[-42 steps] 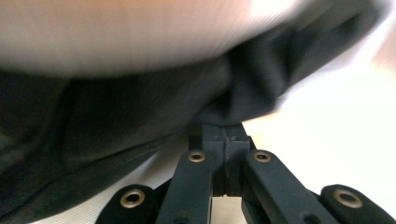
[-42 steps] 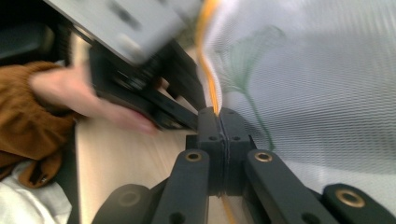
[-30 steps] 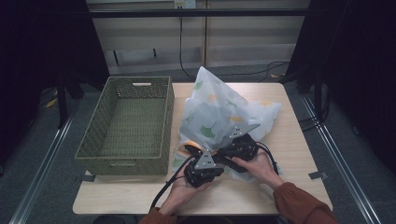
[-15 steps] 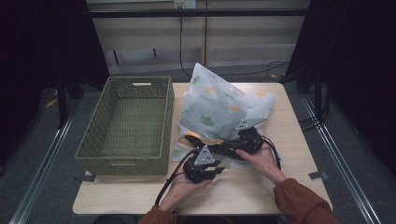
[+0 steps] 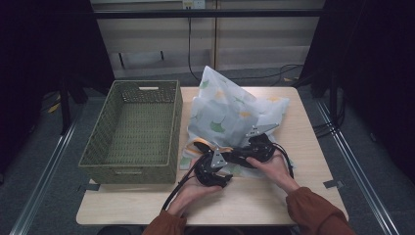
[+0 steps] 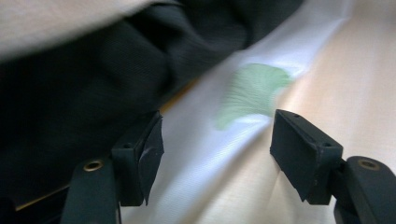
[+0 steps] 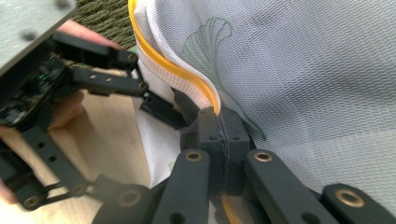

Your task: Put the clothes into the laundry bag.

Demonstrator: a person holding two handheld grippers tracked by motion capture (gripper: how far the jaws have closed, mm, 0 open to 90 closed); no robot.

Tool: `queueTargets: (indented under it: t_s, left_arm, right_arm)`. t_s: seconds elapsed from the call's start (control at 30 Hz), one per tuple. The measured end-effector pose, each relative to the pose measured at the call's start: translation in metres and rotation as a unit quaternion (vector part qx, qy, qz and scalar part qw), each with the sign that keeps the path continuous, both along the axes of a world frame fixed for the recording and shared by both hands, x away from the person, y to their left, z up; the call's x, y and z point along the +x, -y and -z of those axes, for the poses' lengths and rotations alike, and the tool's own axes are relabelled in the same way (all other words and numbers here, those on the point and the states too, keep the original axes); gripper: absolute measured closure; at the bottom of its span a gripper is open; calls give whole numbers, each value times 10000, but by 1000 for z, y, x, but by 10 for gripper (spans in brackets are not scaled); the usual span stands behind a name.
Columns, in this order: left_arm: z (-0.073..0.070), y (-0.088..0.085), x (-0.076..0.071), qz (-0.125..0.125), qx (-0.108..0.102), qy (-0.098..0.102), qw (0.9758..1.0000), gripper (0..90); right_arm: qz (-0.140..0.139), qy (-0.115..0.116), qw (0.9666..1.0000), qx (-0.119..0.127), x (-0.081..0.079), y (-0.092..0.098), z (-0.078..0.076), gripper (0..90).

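Observation:
A white mesh bag (image 5: 230,110) printed with green and yellow leaves lies crumpled on the wooden table (image 5: 306,147). My right gripper (image 5: 234,155) is shut on the bag's orange zipper edge (image 7: 173,70), its jaws (image 7: 219,126) pressed together on the tape. My left gripper (image 5: 201,148) sits just left of it at the bag's near corner. Its jaws (image 6: 215,154) have just been opening and stand apart over the white fabric (image 6: 243,93) without pressing it. In the right gripper view the left gripper (image 7: 156,105) reaches in beneath the zipper. Dark cloth (image 6: 70,93) shows at the upper left of the left gripper view.
A green woven basket (image 5: 128,169) stands on the table's left half, close to the bag. Cables trail from both grippers toward the front edge. Bare wood lies to the right of the bag and along the front.
The left gripper's jaws have come apart and let go of the bag, and it has shifted slightly. The bag's raised top has slumped and leaned left. The right gripper stays put, still clamped.

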State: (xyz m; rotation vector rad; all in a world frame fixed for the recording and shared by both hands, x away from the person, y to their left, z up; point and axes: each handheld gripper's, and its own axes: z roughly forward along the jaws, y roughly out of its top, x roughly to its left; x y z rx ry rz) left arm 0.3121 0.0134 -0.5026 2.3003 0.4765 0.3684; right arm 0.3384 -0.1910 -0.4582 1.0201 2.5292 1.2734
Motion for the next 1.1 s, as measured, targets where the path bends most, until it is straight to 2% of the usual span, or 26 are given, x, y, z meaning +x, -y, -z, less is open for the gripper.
queueTargets:
  t_s: [0.03, 0.07, 0.1, 0.17, 0.27, 0.3, 0.33, 0.4, 0.43, 0.5, 0.53, 0.6, 0.63, 0.67, 0.7, 0.73, 0.77, 0.8, 0.83, 0.87, 0.9, 0.97, 1.0, 1.03, 1.07, 1.1]
  left_arm:
    - [-1, 1, 3, 73, 52, 22, 10000, 367]
    - [-1, 3, 4, 18, 74, 110, 9999, 386]
    - [0, 4, 6, -18, 31, 63, 10000, 408]
    - [-2, 6, 9, 14, 167, 79, 9998, 487]
    - [-3, 13, 10, 84, 500, 313, 9982, 756]
    - [-3, 15, 9, 103, 563, 302, 9979, 865]
    - [-3, 16, 9, 4, 527, 300, 9982, 897]
    - [-6, 15, 13, 81, 563, 73, 9984, 900]
    - [-6, 15, 13, 92, 500, -5, 9987, 900]
    - [-9, 13, 9, 299, 205, -238, 9991, 900]
    - [-12, 11, 6, 386, -37, -365, 9986, 900]
    - [-19, 9, 3, 613, -335, -623, 9956, 900]
    - [-21, 9, 0, 771, -678, -817, 9914, 900]
    - [-25, 11, -4, 797, -545, -661, 9931, 900]
    - [-27, 15, -9, 758, -305, -502, 9954, 900]
    - [-26, 18, -12, 823, -248, -405, 9955, 900]
    - [-26, 18, -13, 820, -136, -420, 9957, 900]
    - [-24, 17, -12, 886, -270, -579, 9940, 900]
    - [-24, 17, -12, 895, -357, -588, 9936, 900]
    - [-25, 16, -14, 963, -330, -600, 9930, 900]
    - [-25, 17, -15, 1028, -430, -660, 9916, 900]
    - [-28, 19, -18, 1144, -344, -601, 9910, 900]
    - [-28, 21, -20, 1121, -437, -658, 9905, 900]
    - [-29, 22, -21, 1235, -349, -668, 9895, 900]
    - [-27, 24, -23, 1256, -389, -675, 9890, 900]
    - [-26, 25, -26, 1335, -537, -789, 9864, 900]
  right_arm:
    - [-4, -6, 10000, 3, 0, 0, 0, 895]
    - [-3, -9, 10000, 0, 0, 0, 0, 895]
    - [-9, -3, 10000, 3, 0, -1, 0, 895]
    - [-33, -13, 10000, 14, 0, -1, 0, 895]
    - [-54, -5, 10000, 64, -1, -1, -2, 895]
    - [-51, -7, 10000, 76, -2, -1, -4, 895]
    - [-104, 25, 9999, 91, -3, -1, -5, 895]
    - [-138, 9, 9998, 136, -5, -3, -7, 895]
    - [-184, 12, 9997, 154, -6, -3, -7, 895]
    - [-171, -12, 9998, 99, -5, -5, -5, 895]
    - [-159, -41, 9998, 73, -4, -5, -3, 895]
    - [-143, -74, 9999, 32, 0, -6, 1, 896]
    - [-180, -78, 9998, 29, 1, -6, 3, 896]
    - [-182, -49, 9998, -12, 2, -8, 4, 896]
    - [-119, 21, 9999, -101, 2, -9, 5, 896]
    - [-110, 22, 9999, -128, 3, -11, 5, 896]
    - [-97, 11, 9999, -126, 5, -12, 5, 896]
    - [-109, 12, 9999, -120, 6, -11, 5, 896]
    - [-62, 79, 9998, -154, 6, -12, 5, 896]
    - [-23, 105, 9997, -200, 7, -12, 5, 896]
    - [-34, 117, 9997, -191, 9, -12, 5, 896]
    - [-5, 137, 9997, -210, 13, -13, 5, 897]
    - [31, 121, 9997, -205, 15, -13, 5, 897]
    - [68, 174, 9996, -231, 17, -13, 5, 897]
    - [87, 179, 9995, -227, 19, -14, 5, 897]
    - [97, 226, 9994, -245, 21, -15, 5, 897]
